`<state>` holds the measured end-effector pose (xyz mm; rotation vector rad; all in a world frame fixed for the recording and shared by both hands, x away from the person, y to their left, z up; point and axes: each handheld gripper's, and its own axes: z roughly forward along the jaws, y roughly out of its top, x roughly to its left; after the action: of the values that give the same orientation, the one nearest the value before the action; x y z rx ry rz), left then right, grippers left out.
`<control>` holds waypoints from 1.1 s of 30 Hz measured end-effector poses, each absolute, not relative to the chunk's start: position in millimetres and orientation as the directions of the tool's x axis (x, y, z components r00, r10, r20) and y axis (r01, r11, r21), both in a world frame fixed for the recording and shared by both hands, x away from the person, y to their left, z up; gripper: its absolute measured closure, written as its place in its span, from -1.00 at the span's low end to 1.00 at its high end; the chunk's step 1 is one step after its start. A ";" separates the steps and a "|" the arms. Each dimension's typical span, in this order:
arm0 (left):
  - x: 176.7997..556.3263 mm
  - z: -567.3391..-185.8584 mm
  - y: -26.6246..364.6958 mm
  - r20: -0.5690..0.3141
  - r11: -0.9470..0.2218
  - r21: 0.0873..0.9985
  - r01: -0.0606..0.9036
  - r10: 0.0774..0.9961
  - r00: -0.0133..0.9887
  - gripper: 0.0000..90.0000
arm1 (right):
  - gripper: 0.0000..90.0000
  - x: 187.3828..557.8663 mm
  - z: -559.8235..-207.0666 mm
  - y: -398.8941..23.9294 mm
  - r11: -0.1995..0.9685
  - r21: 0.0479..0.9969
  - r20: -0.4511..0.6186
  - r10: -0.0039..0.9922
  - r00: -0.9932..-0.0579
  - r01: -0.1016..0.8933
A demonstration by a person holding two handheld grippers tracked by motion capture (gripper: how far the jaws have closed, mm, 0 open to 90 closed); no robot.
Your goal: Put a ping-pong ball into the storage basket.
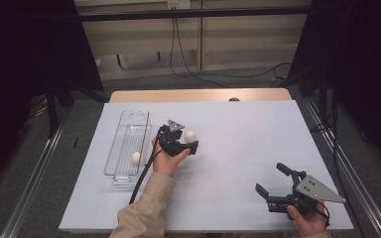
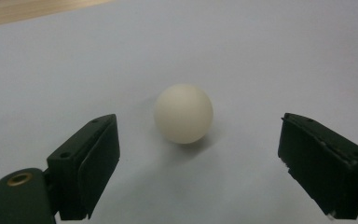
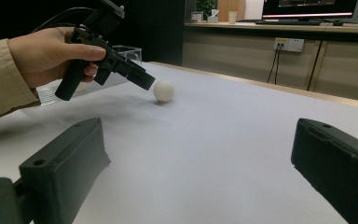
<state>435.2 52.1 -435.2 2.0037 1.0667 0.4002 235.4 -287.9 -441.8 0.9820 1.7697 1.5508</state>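
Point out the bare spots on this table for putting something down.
Bare: the white sheet between the loose ball and the right claw, plus the far right stretch. Crowded: the left, around the clear tray and left claw.

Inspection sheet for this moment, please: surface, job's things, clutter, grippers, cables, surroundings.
Surface: white sheet over a wooden table, bare in the middle.
Job's things: white ball loose on the sheet; second ball inside the clear tray.
Clutter: nothing seen.
Grippers: left gripper open, jaws either side of the loose ball, not touching; right gripper open, holding nothing.
Cables: black cable trails from the left gripper.
Surroundings: wall socket, dark curtains.
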 end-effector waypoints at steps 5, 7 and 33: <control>435.5 -435.2 52.6 -0.089 -0.315 0.777 0.545 0.801 0.591 -0.73 | -0.95 235.7 -441.9 -287.9 0.049 0.987 0.044 0.829 -0.558 0.151; 435.9 -435.5 52.7 -0.085 -0.321 0.776 0.543 0.800 0.594 -0.73 | -0.95 235.6 -441.7 -288.1 0.050 0.987 0.043 0.828 -0.558 0.150; 440.5 -439.3 50.7 -0.092 -0.301 0.790 0.535 0.804 0.587 -0.73 | -0.95 237.4 -442.8 -288.3 0.052 0.987 0.043 0.828 -0.558 0.153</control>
<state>440.5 50.7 -439.3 1.9863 1.0664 0.4107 237.4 -288.3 -442.8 0.9849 1.7720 1.5499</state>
